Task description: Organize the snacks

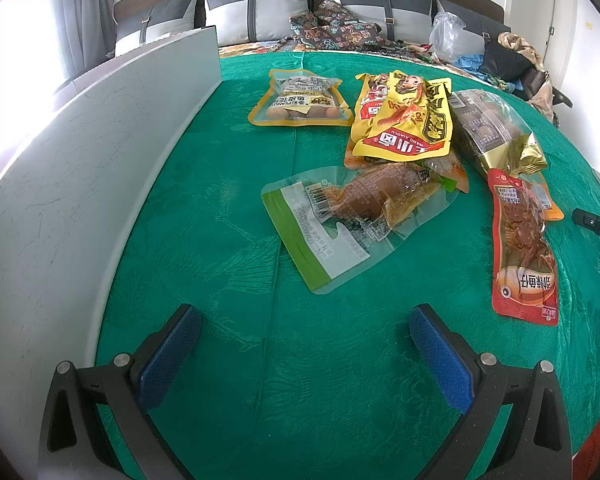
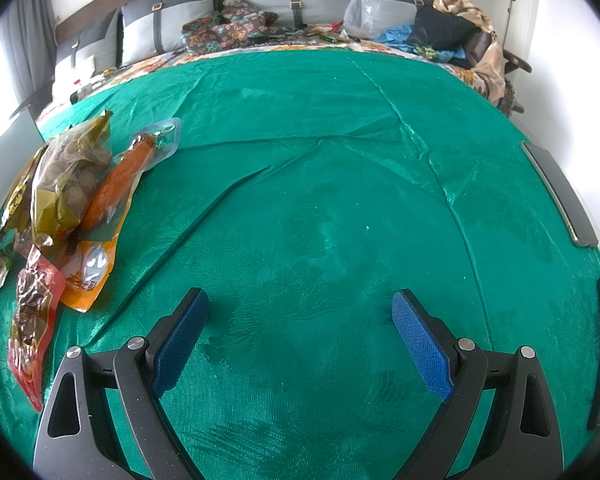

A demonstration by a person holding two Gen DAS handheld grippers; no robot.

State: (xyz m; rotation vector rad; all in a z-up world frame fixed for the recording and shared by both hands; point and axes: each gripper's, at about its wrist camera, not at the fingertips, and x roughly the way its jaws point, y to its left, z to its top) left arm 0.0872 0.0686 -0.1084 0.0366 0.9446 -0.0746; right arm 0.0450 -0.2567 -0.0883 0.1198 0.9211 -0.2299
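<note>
Hovering wide open and empty, both tongs face bare green cloth beside snack packets.

Left gripper was spread wide, blue pads facing each other, nothing between them, held low and level. Right gripper same: jaws wide apart, empty, angled forward and down.

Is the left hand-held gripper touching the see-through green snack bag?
Apart. The left wrist view shows bare green cloth between the open left hand-held gripper and the snack bag.
</note>
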